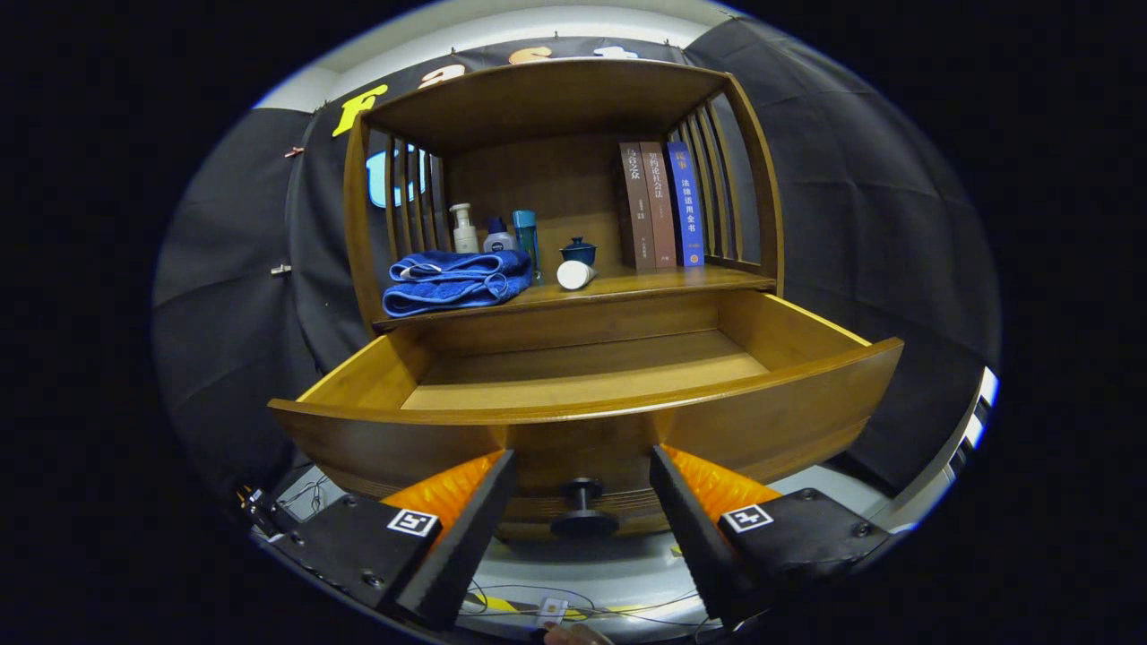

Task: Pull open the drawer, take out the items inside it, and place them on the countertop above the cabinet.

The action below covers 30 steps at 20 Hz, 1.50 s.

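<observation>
1. Risk: your gripper point(582, 502) has its jaws open on either side of the drawer knob point(581, 509), gripping nothing; lift carelessly and a finger may catch the drawer point(591, 385) front.
2. Drawer stands pulled out below the worktop point(627, 285), its visible floor bare; the near strip is hidden.
3. Blue towel point(455, 279) and white cup point(573, 274) lie on the worktop.

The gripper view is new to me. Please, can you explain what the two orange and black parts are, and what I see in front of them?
The camera rides on a hand-held two-finger gripper and looks forward along it. Those orange and black parts are its fingers, spread apart and holding nothing. Between them sits the dark round knob of the wooden drawer, which is pulled open; the visible part of its floor is bare. On the countertop above lie a folded blue towel, a white cup on its side, bottles and standing books.
</observation>
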{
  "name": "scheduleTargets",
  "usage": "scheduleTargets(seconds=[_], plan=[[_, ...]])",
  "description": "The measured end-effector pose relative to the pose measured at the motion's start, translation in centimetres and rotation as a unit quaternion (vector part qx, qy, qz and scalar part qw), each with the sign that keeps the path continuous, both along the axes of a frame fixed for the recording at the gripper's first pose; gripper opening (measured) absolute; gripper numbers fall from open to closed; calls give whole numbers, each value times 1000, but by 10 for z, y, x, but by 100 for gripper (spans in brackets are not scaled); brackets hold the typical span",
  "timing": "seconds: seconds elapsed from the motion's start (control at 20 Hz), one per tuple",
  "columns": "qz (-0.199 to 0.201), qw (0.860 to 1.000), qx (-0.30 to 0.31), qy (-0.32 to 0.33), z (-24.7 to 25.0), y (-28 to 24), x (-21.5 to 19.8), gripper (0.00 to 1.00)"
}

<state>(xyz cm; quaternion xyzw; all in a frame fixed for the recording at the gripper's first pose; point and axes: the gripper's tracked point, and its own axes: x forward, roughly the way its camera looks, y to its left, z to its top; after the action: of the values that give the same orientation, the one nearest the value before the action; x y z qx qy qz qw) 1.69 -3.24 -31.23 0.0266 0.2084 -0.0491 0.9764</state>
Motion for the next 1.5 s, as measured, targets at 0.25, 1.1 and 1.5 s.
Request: scheduleTargets(seconds=[0.25, 1.1, 1.5], plan=[[1, 1000, 5, 2, 4, -2, 44, 100], [7, 1000, 7, 9, -13, -11, 158, 99], [2, 1000, 7, 7, -16, -14, 182, 100]])
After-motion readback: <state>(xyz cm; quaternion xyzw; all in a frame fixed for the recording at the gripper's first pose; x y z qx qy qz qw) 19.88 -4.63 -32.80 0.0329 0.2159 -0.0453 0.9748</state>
